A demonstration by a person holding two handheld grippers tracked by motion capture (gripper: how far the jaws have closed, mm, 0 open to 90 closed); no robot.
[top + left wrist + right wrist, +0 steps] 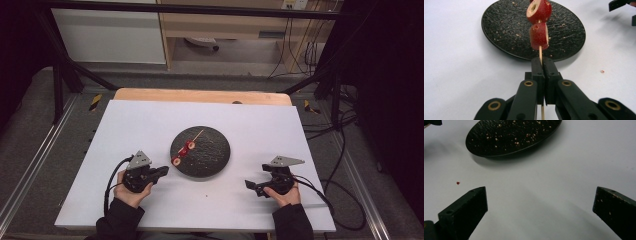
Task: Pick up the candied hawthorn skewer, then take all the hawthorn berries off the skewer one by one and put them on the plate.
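Fruit skewer clamped, held over plate.
Left gripper (541, 62) clenched on the wooden skewer (540, 51); its red fruit slices (539, 22) hang above the black plate (504, 27). Right gripper (540, 205) released, jaws wide, on the white table (150, 125).

Wooden skewer (540, 51), two red fruit slices (539, 22), slanting over black plate (506, 30)
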